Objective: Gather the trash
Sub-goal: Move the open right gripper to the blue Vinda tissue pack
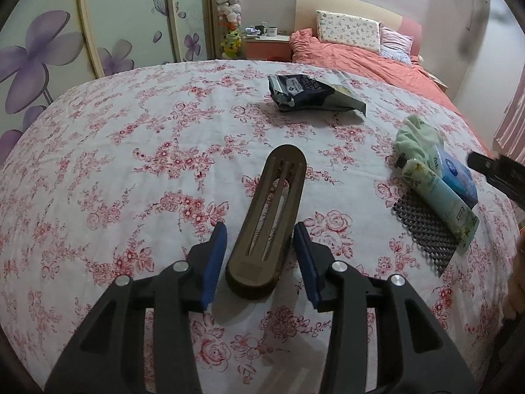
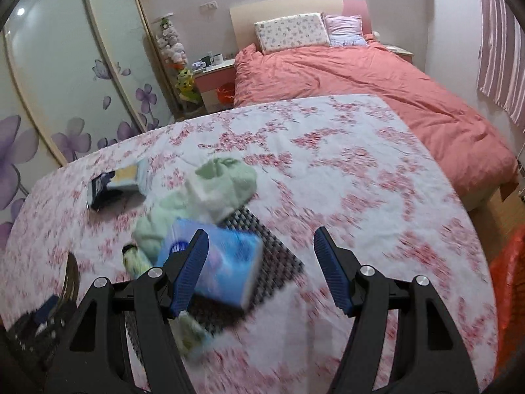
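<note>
A brown slotted oblong object (image 1: 265, 229) lies on the flowered tablecloth (image 1: 131, 164). My left gripper (image 1: 260, 231) straddles its near end, open, with a small gap on each side of the pads. Farther off lies a crumpled dark blue snack bag (image 1: 311, 93) (image 2: 108, 187). My right gripper (image 2: 261, 233) hovers open over the cloth with nothing between its fingers. Its left finger overlaps a blue tissue pack (image 2: 226, 262) (image 1: 457, 177). The right wrist view is blurred by motion.
A green cloth (image 1: 418, 138) (image 2: 226, 180), a pale tube (image 1: 439, 197) and the tissue pack rest on a black woven mat (image 1: 426, 233) (image 2: 282, 262). A bed with a coral duvet (image 2: 361, 82) stands behind the table. Something orange-red (image 2: 512, 295) shows past the table's right edge.
</note>
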A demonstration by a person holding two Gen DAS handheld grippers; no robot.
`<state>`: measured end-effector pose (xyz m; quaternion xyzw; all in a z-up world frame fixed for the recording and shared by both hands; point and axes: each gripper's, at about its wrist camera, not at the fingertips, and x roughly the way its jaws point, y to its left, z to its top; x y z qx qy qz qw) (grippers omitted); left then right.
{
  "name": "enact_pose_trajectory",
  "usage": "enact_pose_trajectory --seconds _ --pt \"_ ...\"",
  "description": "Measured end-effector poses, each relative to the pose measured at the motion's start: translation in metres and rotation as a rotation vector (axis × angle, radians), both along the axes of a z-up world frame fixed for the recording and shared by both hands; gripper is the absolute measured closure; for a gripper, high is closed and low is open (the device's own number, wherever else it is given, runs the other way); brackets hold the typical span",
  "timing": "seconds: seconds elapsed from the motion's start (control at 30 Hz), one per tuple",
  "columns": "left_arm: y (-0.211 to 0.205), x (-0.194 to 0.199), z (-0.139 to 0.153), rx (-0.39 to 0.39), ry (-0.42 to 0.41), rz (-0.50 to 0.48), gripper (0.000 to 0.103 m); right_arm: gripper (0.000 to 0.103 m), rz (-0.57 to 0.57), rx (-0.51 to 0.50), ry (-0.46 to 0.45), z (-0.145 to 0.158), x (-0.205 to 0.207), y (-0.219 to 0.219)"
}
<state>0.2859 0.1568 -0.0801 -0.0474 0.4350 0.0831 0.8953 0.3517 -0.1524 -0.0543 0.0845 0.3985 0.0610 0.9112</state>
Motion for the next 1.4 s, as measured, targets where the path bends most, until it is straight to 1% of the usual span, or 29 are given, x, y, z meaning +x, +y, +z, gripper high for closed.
enact_pose_trajectory --seconds 0.17,0.27,0.47,0.57,0.63,0.73,0.83,0.93,1.03,1.13,1.2,1.3,1.4 --pt "-0.001 0.0 0.0 0.0 0.001 -0.006 0.058 0.036 0.057 0.035 0.01 -0.004 0.007 0.012" --pt "-0.001 0.0 0.0 -0.001 0.001 -0.006 0.058 0.036 0.103 0.021 0.038 -0.009 0.01 0.021" --pt "-0.001 0.0 0.0 -0.003 0.0 -0.006 0.056 0.037 0.173 0.058 0.072 -0.009 -0.011 0.017" --pt "-0.002 0.001 0.0 -0.003 0.0 -0.006 0.056 0.038 0.225 0.051 0.104 -0.011 -0.027 0.023" --pt "-0.002 0.001 0.0 -0.003 0.001 -0.006 0.055 0.038 0.24 0.033 0.104 -0.012 -0.035 0.028" --pt "-0.002 0.0 0.0 -0.003 0.0 -0.005 0.055 0.038 0.215 -0.033 0.078 -0.011 -0.038 0.035" --pt "-0.002 0.0 0.0 -0.002 0.001 -0.005 0.055 0.038 0.197 -0.059 0.072 -0.01 -0.034 0.04" --pt "-0.002 0.0 0.0 -0.003 0.001 -0.006 0.055 0.038 0.184 -0.108 0.052 -0.01 -0.029 0.047" --pt "-0.002 0.0 0.0 -0.003 0.001 -0.005 0.055 0.038 0.181 -0.123 0.058 -0.013 -0.026 0.049" --pt "-0.002 0.0 0.0 -0.004 0.0 -0.005 0.055 0.041 0.166 -0.163 0.052 -0.014 -0.03 0.05" --pt "-0.002 0.0 0.0 -0.004 0.0 -0.005 0.054 0.041 0.141 -0.178 0.052 -0.013 -0.036 0.046" --pt "-0.003 0.001 0.0 -0.008 -0.001 -0.006 0.054 0.042 0.079 -0.183 0.049 -0.01 -0.048 0.028" --pt "-0.004 0.002 0.0 -0.012 -0.002 -0.008 0.054 0.041 -0.022 -0.195 0.075 -0.013 -0.064 -0.001"
